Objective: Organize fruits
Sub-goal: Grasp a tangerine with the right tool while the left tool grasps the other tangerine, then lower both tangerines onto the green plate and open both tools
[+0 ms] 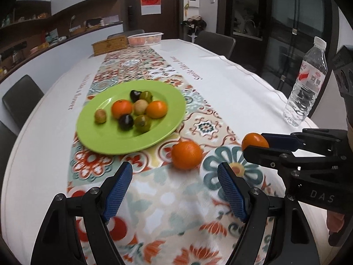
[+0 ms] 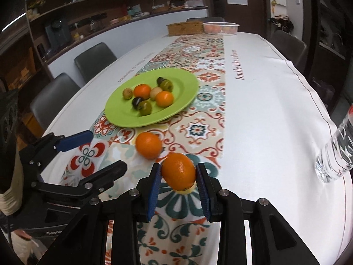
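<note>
A green plate (image 1: pixel 106 137) (image 2: pixel 119 114) holds two oranges and several small dark, green and tan fruits. A loose orange (image 1: pixel 186 155) (image 2: pixel 148 145) lies on the patterned runner just in front of the plate. My left gripper (image 1: pixel 175 190) is open and empty, a little short of that orange; it also shows in the right wrist view (image 2: pixel 101 152). My right gripper (image 2: pixel 177 184) is shut on a second orange (image 2: pixel 178 171), held just above the cloth; it shows in the left wrist view (image 1: pixel 256 142) to the right of the loose orange.
A clear water bottle (image 1: pixel 305 84) (image 2: pixel 335 154) stands near the table's right edge. A wooden box (image 1: pixel 110 45) and a plastic tub (image 1: pixel 144 38) sit at the far end. Dark chairs (image 2: pixel 94 59) line the sides.
</note>
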Action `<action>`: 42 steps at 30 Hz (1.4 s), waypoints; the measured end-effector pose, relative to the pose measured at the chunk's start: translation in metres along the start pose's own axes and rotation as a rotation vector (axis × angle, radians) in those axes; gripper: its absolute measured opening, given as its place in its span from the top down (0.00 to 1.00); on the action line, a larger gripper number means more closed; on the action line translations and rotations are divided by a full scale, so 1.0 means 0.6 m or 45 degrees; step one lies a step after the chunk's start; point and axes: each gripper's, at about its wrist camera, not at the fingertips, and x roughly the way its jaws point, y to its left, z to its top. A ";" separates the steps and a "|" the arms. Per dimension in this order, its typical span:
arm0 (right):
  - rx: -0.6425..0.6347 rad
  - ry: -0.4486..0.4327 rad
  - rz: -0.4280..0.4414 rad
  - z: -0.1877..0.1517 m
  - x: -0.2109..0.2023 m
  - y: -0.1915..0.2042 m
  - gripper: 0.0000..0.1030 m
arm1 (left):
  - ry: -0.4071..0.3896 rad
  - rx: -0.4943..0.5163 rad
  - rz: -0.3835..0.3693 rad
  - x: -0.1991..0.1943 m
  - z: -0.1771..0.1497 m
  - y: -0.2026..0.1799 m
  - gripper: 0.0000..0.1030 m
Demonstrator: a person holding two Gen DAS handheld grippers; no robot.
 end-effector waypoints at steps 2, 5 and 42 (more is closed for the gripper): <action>0.010 -0.010 -0.016 0.002 -0.001 -0.010 0.68 | 0.008 -0.011 -0.006 0.014 0.008 -0.001 0.24; 0.023 -0.017 -0.028 0.006 0.002 -0.023 0.68 | 0.042 -0.029 -0.034 0.036 0.015 -0.002 0.28; 0.033 -0.059 0.031 0.040 -0.002 -0.019 0.68 | 0.040 -0.151 -0.048 0.003 0.043 0.033 0.62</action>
